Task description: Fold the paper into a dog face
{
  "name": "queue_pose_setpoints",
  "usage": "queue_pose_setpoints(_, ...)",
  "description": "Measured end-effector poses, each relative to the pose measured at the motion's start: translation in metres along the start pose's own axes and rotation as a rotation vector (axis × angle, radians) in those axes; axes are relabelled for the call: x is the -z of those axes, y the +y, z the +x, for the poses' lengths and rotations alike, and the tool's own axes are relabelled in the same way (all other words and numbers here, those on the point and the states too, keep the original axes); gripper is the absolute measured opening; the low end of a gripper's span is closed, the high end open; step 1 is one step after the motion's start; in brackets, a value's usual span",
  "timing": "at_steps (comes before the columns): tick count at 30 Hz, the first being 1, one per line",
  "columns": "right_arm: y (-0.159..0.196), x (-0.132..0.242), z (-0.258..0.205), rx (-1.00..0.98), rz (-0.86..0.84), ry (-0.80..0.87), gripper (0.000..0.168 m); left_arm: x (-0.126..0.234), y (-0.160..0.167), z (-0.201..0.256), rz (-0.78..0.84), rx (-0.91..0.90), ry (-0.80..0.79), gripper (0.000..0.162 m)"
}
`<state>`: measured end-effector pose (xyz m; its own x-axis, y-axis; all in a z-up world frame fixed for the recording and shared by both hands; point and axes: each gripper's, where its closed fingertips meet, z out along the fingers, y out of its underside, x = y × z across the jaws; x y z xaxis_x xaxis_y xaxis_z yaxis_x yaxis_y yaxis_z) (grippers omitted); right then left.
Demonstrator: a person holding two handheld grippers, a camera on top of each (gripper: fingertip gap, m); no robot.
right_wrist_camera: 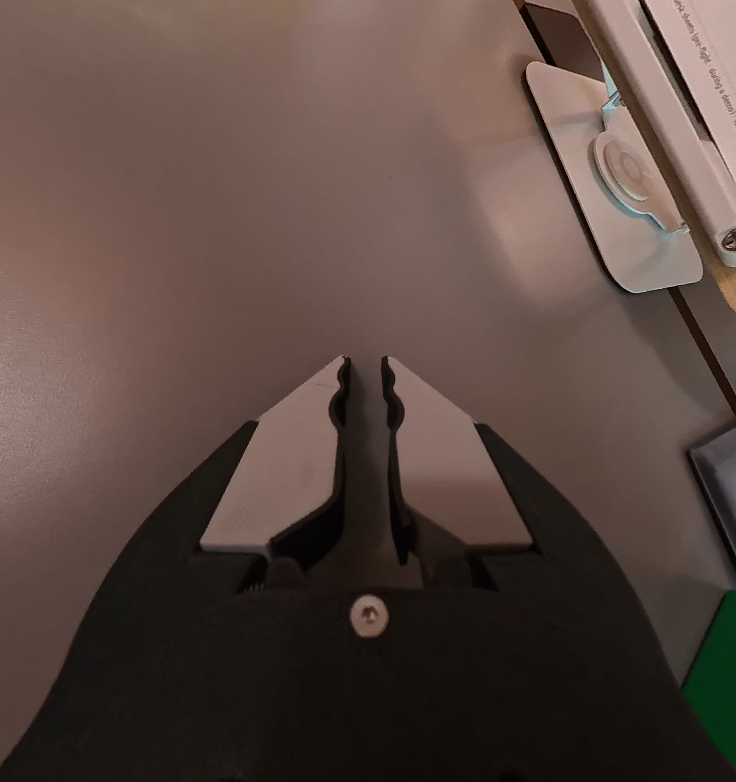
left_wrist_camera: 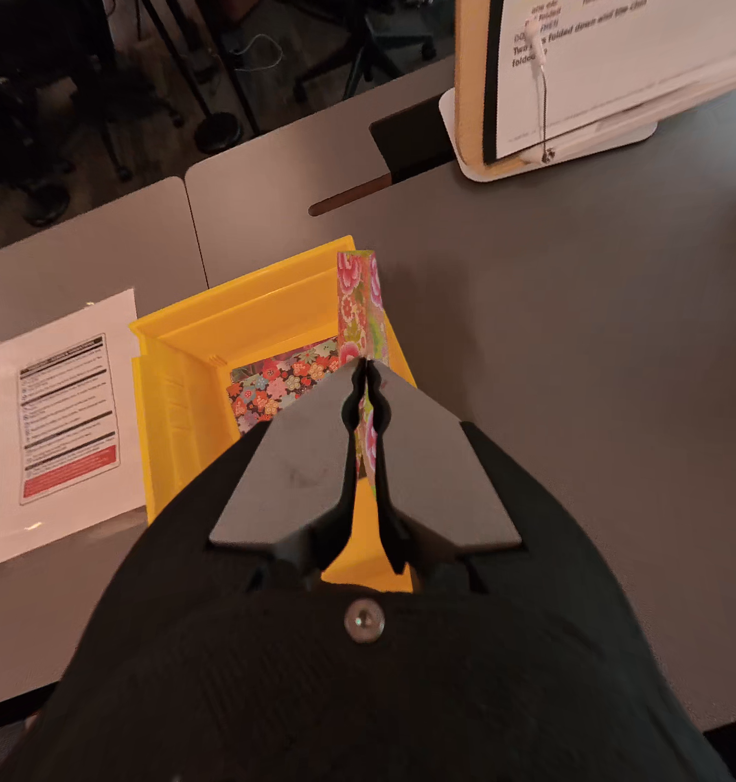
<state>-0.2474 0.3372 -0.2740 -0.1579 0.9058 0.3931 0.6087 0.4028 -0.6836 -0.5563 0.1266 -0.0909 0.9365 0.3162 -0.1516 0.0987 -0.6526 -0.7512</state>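
Left wrist view
- Left gripper (left_wrist_camera: 364, 364): matte black ribbed plastic body with two grey wedge-shaped fingers; clenched on the sheet, tips pressed together.
- Pink-and-green floral paper sheet (left_wrist_camera: 360, 304): thin, glossy and patterned; held edge-on between the fingers, over the right side of the bin. Its long axis runs straight away from the camera, the far end pointing up and away past the bin's far right corner.
- Yellow rectangular plastic bin (left_wrist_camera: 248, 315): smooth stepped walls, open top, standing on the table.
- Dark multicoloured floral paper stack (left_wrist_camera: 273, 385): lying flat on the bin floor.
- White printed sheet in a clear sleeve (left_wrist_camera: 62, 423): flat on the table, left of the bin.
- White-and-wood document stand (left_wrist_camera: 611, 84): far right, carrying a printed page.
- Grey matte tabletop (left_wrist_camera: 569, 338): smooth, with a seam between panels.
- Room: dim, with chair bases and cables on the floor beyond the table.

Right wrist view
- Right gripper (right_wrist_camera: 366, 359): same build; released, a narrow gap between the tips, nothing held.
- Grey tabletop (right_wrist_camera: 231, 169): bare beneath the fingers.
- Document stand's white base (right_wrist_camera: 611, 182): upper right.
- Grey tray corner (right_wrist_camera: 726, 499): right edge.
- Green flat object (right_wrist_camera: 726, 685): lower right, kind unclear.
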Motion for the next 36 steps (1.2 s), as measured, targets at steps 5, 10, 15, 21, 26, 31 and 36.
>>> queue_pose_setpoints(5,-0.004,0.0,-0.003,-0.003,0.016,-0.017,0.013,0.005,-0.018,0.051,0.096,-0.198,0.072,0.005)
queue_pose_setpoints(10,-0.034,0.015,-0.025,-0.096,0.186,-0.191,0.03,0.028,-0.043,0.153,0.312,-0.507,0.212,0.0)
queue_pose_setpoints(15,-0.067,0.043,-0.041,-0.163,0.383,-0.36,0.043,0.044,-0.032,0.272,0.509,-0.77,0.411,0.0)
queue_pose_setpoints(21,-0.099,0.095,-0.039,-0.329,0.66,-0.603,0.069,0.025,-0.009,0.358,0.636,-0.72,0.639,0.0)
queue_pose_setpoints(26,-0.102,0.12,-0.019,-0.377,0.811,-0.619,0.027,-0.006,0.007,0.37,0.609,-0.594,0.748,0.004)
queue_pose_setpoints(31,-0.095,0.113,-0.003,-0.433,0.791,-0.583,0.009,-0.024,0.005,0.359,0.619,-0.438,0.784,0.026)
queue_pose_setpoints(36,-0.09,0.108,0.009,-0.5,0.781,-0.566,0.01,-0.045,0.008,0.337,0.538,-0.327,0.745,0.038)
